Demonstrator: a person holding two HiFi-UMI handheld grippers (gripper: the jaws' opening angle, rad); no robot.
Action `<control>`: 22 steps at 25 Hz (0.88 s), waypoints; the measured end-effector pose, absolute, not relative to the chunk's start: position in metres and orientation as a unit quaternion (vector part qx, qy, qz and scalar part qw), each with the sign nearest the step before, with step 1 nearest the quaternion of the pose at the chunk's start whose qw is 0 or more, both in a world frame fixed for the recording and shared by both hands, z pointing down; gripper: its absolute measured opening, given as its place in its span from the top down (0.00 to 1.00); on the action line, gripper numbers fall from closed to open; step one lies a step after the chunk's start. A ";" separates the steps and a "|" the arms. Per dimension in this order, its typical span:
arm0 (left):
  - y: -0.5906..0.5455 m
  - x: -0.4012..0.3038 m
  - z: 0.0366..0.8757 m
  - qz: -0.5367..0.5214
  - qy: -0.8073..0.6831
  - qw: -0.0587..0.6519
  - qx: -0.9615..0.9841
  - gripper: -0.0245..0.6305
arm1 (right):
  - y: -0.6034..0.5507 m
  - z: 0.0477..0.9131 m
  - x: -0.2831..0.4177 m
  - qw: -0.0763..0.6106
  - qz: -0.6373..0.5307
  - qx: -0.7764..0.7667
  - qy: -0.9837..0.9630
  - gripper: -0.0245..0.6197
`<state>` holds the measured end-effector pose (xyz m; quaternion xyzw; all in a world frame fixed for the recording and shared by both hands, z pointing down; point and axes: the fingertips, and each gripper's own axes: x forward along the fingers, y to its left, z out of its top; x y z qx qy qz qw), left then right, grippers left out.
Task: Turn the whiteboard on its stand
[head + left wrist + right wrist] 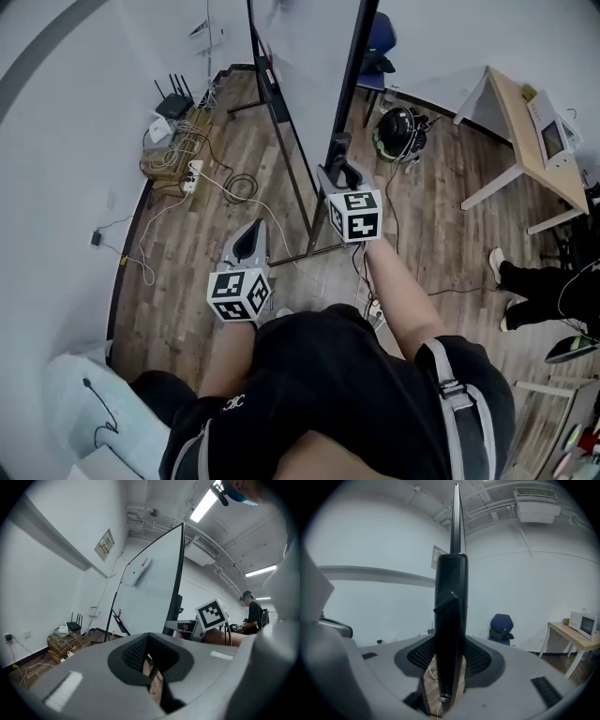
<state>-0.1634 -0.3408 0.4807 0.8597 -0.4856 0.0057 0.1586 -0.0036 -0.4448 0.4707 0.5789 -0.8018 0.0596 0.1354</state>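
Note:
The whiteboard (300, 47) stands on a black-framed stand straight ahead of me; in the left gripper view the whiteboard (150, 588) shows its white face at a slant. My right gripper (339, 171) is shut on the board's black side post (352, 84), low down by a clamp piece. In the right gripper view the post (451, 620) runs upright between the jaws of that gripper (449, 660), with the board's thin edge rising above. My left gripper (249, 236) hangs lower and to the left, apart from the stand. That gripper (149, 660) is shut on nothing.
A router (173, 101), tangled cables and a power strip (194, 175) lie along the left wall. A blue chair (380, 37) and a dark helmet-like object (397, 131) sit behind the board. A wooden table (525, 127) with a microwave (553, 136) is right; a person's legs (534, 281) show there.

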 end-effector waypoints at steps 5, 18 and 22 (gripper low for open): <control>-0.329 -0.143 0.475 0.010 -0.458 0.141 0.877 0.95 | -0.411 0.471 0.008 0.135 0.061 0.578 -0.803 0.66; -0.310 -0.132 0.493 0.020 -0.449 0.165 0.878 0.95 | -0.347 0.470 0.026 0.127 0.064 0.586 -0.798 0.66; -0.290 -0.118 0.486 0.029 -0.450 0.156 0.879 0.95 | -0.331 0.472 0.026 0.131 0.066 0.583 -0.799 0.66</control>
